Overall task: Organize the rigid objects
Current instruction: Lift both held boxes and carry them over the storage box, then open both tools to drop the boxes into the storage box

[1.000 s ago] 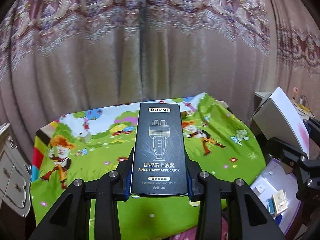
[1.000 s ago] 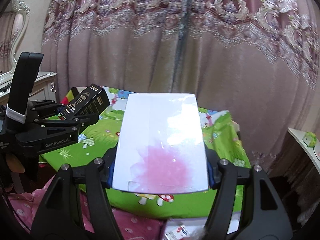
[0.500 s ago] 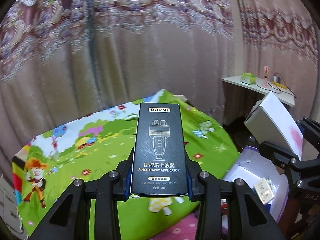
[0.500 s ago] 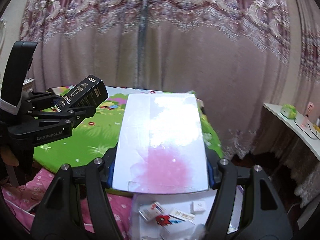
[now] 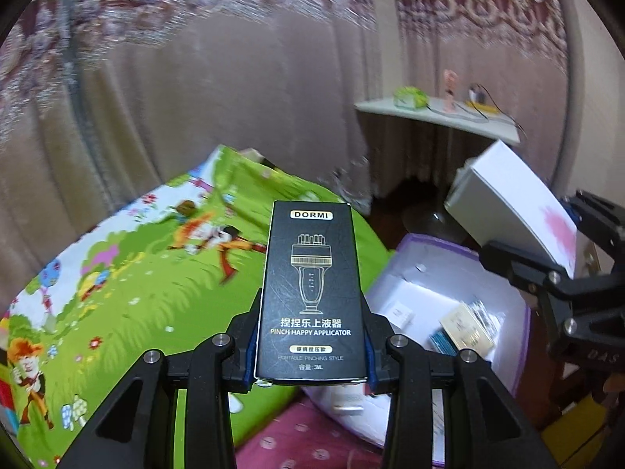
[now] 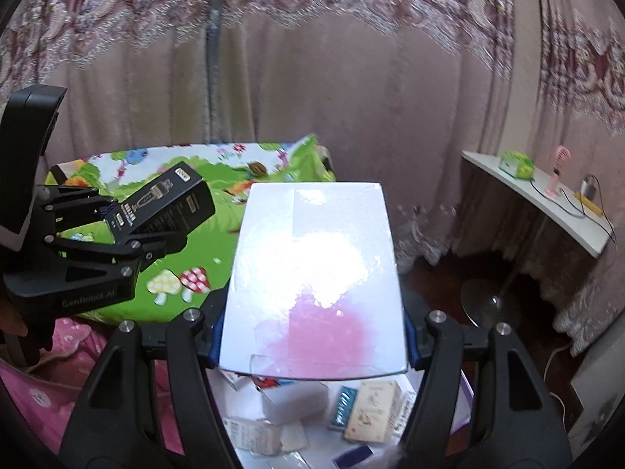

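Observation:
My left gripper (image 5: 310,346) is shut on a black DORMI applicator box (image 5: 310,293), held upright in the air over the edge of the green cartoon-print table (image 5: 136,285). It also shows in the right wrist view (image 6: 168,203). My right gripper (image 6: 312,336) is shut on a white box with a pink stain (image 6: 312,273), held above a white bin with a purple rim (image 5: 422,273). The white box also shows in the left wrist view (image 5: 511,207). The bin holds several small boxes (image 6: 371,410).
A pink patterned cloth (image 5: 304,437) lies below the table edge. A white shelf (image 6: 547,199) with a green item, a pink fan and cables stands at the right. A fan base (image 6: 488,301) sits on the dark floor. Curtains fill the background.
Both grippers swung right, away from the table and over the bin, each keeping its box. The bin and the shelf came into view.

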### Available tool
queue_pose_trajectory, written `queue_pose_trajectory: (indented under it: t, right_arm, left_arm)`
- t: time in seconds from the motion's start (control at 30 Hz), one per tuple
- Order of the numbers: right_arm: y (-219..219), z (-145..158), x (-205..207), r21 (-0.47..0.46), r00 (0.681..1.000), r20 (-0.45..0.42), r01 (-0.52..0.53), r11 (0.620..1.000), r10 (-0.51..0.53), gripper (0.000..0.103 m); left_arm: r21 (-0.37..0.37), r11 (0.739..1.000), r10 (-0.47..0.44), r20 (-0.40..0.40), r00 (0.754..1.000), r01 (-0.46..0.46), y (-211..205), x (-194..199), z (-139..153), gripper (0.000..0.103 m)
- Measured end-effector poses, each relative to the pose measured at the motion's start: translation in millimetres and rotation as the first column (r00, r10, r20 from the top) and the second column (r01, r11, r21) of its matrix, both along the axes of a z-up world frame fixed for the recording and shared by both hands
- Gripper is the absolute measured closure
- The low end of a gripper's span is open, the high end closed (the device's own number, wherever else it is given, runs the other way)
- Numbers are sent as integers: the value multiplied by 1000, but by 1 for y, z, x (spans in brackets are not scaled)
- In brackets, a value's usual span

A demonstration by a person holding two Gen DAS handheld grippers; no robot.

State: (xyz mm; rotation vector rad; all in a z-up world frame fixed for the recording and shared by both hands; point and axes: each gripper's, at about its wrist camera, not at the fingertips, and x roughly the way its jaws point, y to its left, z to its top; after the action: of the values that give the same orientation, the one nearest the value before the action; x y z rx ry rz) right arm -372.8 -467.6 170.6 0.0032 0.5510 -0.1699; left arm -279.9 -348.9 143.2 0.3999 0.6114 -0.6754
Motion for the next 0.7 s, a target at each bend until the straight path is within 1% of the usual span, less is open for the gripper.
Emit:
queue_pose_trajectory:
  t: [0.1, 0.27, 0.33, 0.4, 0.47, 0.53, 0.6, 0.63, 0.7]
  right_arm:
    - [-11, -9, -5, 9, 999, -30, 23, 1000, -23, 34]
    - [-26, -25, -10, -1, 993, -104, 58, 998, -58, 34]
    - [-31, -33, -12, -7, 988, -133, 75, 997, -75, 34]
    - [-37, -39, -12, -7, 983, -158, 91, 996, -91, 34]
    - [-41, -46, -12, -3, 978, -184, 104, 995, -103, 34]
    - [-45, -54, -10, -4, 969, -220, 113, 994, -111, 33]
    - [-47, -62, -7, -10, 958, -259, 126, 992, -124, 29]
    - [-48, -66, -4, -14, 951, -279, 134, 991, -133, 22]
    - [-48, -74, 0, -23, 937, -317, 145, 989, -145, 19]
  left_arm:
    - [32, 998, -46, -14, 999, 47, -15, -8, -11, 63]
    - [55, 993, -104, -45, 994, 106, -35, -15, -26, 63]
    - [56, 991, -118, -63, 991, 122, -42, -15, -32, 62]
    - [33, 988, -144, -110, 983, 148, -48, -12, -40, 62]
    - [27, 986, -158, -132, 978, 163, -54, -11, -47, 61]
    - [15, 977, -209, -152, 966, 213, -60, -11, -55, 52]
    - [26, 974, -220, -115, 969, 225, -62, -12, -63, 31]
    - [29, 973, -224, -99, 970, 227, -63, -12, -66, 28]
    - [32, 973, -225, -76, 972, 227, -61, -9, -73, 23]
